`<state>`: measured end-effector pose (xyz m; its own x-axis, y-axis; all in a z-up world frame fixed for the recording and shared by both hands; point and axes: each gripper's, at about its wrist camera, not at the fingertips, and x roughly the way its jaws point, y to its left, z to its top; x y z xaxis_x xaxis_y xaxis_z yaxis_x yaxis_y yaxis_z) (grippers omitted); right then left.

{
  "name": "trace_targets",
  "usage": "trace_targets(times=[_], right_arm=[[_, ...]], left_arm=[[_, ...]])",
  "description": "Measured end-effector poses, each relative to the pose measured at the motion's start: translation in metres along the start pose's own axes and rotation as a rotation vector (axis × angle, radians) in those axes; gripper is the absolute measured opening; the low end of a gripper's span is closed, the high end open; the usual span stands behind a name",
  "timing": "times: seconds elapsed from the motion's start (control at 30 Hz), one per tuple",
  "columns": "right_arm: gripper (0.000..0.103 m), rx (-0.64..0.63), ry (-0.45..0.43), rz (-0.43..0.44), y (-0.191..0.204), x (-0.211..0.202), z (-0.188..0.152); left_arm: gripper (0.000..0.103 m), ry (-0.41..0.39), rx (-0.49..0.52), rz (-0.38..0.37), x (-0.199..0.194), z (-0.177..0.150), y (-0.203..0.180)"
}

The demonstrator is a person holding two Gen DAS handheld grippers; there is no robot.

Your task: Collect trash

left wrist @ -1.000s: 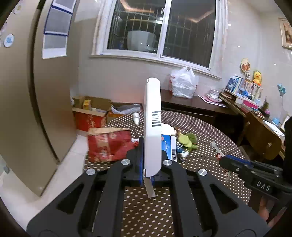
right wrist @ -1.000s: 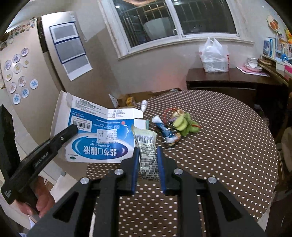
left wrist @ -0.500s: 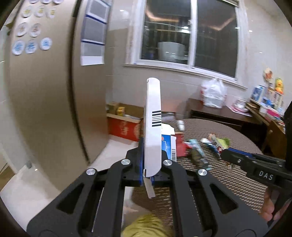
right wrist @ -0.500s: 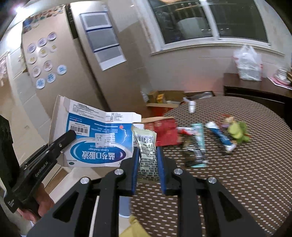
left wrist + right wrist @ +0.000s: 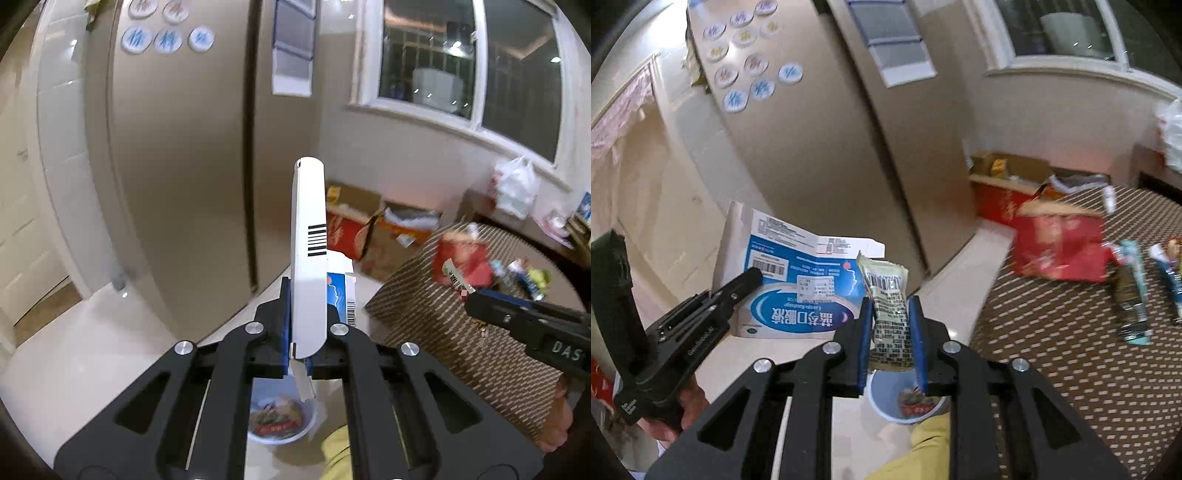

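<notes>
My left gripper [image 5: 308, 325] is shut on a flattened blue and white cardboard box [image 5: 309, 254], held edge-on and upright; the box also shows in the right wrist view [image 5: 798, 280]. My right gripper [image 5: 892, 325] is shut on a small beige snack wrapper [image 5: 888, 306]. Both are held over the floor, above a white trash bin [image 5: 282, 417] with wrappers inside, also in the right wrist view [image 5: 905, 402]. More wrappers [image 5: 1130, 299] and a red bag [image 5: 1060, 247] lie on the dotted table [image 5: 1071, 350].
A tall beige fridge [image 5: 177, 166] with round magnets stands ahead on the left. Cardboard boxes [image 5: 373, 225] sit on the floor under the window. The table edge [image 5: 417, 310] is to the right. A yellow trouser leg [image 5: 923, 454] is below.
Both grippers have swung left, away from the table top and out over the floor. The trash bin has come into view beneath them. Both still hold their items.
</notes>
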<state>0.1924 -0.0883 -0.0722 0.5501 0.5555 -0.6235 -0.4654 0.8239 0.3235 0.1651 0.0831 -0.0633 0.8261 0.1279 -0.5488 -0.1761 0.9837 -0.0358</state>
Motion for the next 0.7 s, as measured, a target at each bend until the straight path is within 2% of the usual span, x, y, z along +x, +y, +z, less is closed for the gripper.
trace_targets(times=[0.17, 0.3, 0.43, 0.47, 0.5, 0.63, 0.7], right_arm=[[0.02, -0.015, 0.091, 0.007, 0.013, 0.037, -0.009], [0.02, -0.019, 0.155, -0.009, 0.016, 0.062, -0.016], [0.022, -0.052, 0.193, -0.062, 0.018, 0.081, -0.022], [0.022, -0.044, 0.209, -0.058, 0.017, 0.086, -0.024], [0.022, -0.038, 0.216, -0.054, 0.015, 0.088, -0.027], [0.022, -0.034, 0.249, -0.06, 0.009, 0.098, -0.033], [0.02, -0.025, 0.264, -0.047, 0.008, 0.105, -0.034]], left_arm=[[0.006, 0.113, -0.038, 0.02, 0.034, -0.024, 0.021], [0.008, 0.207, -0.034, 0.076, 0.066, -0.045, 0.03], [0.02, 0.308, -0.002, 0.095, 0.102, -0.067, 0.036], [0.028, 0.325, 0.005, 0.107, 0.108, -0.071, 0.037], [0.03, 0.339, 0.004, 0.118, 0.113, -0.074, 0.037], [0.03, 0.379, -0.028, 0.102, 0.122, -0.088, 0.045], [0.03, 0.37, -0.037, 0.107, 0.12, -0.092, 0.05]])
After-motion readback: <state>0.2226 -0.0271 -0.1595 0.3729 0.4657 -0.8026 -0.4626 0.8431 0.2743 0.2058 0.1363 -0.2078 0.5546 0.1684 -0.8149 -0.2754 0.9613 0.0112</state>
